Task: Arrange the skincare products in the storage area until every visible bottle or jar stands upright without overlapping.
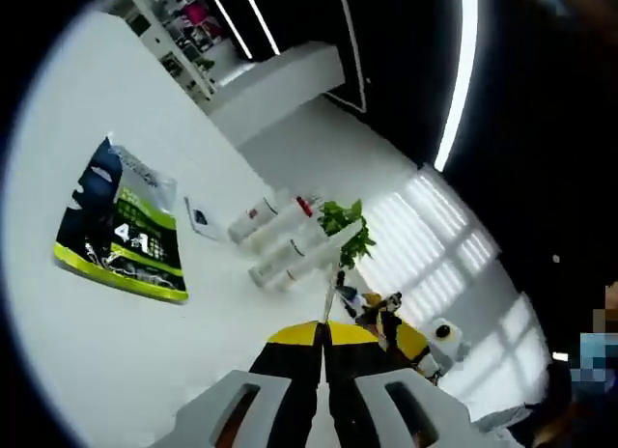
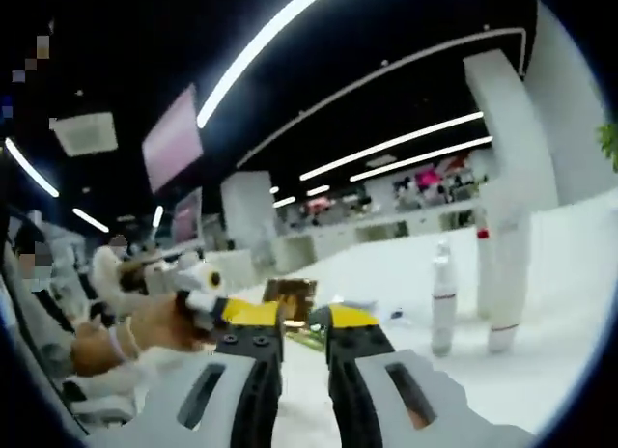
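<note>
Three white skincare bottles with red marks (image 1: 280,240) stand close together on the white table (image 1: 87,371), beside a green plant (image 1: 346,231); this view is rolled, so they look slanted. In the right gripper view two of them stand upright and apart: a slim bottle with a red band (image 2: 443,303) and a taller one with a red cap (image 2: 502,284). My left gripper (image 1: 323,334) is well short of them, its yellow-tipped jaws together and holding nothing. My right gripper (image 2: 302,318) is slightly open and empty, to the left of the bottles.
A dark blue and green package (image 1: 121,226) sits left of the bottles, with a small white card (image 1: 203,219) between them. Plush toys (image 2: 145,313) lie at the table's edge. People sit beyond the table at the left (image 2: 39,274).
</note>
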Demonstrator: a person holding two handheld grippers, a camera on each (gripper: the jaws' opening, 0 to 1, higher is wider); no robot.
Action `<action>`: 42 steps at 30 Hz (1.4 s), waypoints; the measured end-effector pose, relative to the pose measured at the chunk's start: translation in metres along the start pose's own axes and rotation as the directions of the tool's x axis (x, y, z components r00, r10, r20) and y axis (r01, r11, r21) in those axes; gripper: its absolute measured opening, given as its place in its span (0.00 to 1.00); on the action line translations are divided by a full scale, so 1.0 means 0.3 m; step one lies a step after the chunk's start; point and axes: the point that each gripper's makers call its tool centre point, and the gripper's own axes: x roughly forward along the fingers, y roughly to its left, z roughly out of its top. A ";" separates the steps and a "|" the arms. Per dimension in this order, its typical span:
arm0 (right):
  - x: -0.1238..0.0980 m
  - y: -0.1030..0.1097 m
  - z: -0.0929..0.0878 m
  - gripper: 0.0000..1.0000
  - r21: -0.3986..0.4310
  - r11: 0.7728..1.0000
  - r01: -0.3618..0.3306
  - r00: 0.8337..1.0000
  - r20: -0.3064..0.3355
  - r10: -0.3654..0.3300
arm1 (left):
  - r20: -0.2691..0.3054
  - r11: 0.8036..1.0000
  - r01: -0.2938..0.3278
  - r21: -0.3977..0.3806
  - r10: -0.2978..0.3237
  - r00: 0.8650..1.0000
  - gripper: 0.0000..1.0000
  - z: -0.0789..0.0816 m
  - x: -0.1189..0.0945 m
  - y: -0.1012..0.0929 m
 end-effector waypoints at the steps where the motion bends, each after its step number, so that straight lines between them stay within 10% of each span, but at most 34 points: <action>1: -0.017 -0.004 -0.020 0.13 0.029 1.000 -0.004 1.000 -0.013 0.005 | 0.007 0.999 -0.019 -0.036 0.019 1.000 0.01 0.016 0.015 0.020; 10: -0.102 -0.023 -0.121 0.11 0.062 0.997 0.036 0.997 -0.076 -0.031 | -0.130 0.973 -0.208 -0.101 0.195 0.972 0.01 0.045 0.135 0.184; 23: -0.152 0.037 -0.095 0.10 0.041 0.999 0.023 0.998 -0.059 -0.021 | -0.256 0.925 -0.354 -0.138 0.312 0.915 0.03 -0.021 0.199 0.258; 42: -0.160 0.044 -0.117 0.11 0.049 0.999 0.007 0.997 -0.072 -0.003 | -0.241 0.945 -0.325 -0.026 0.310 0.920 0.27 0.022 0.225 0.174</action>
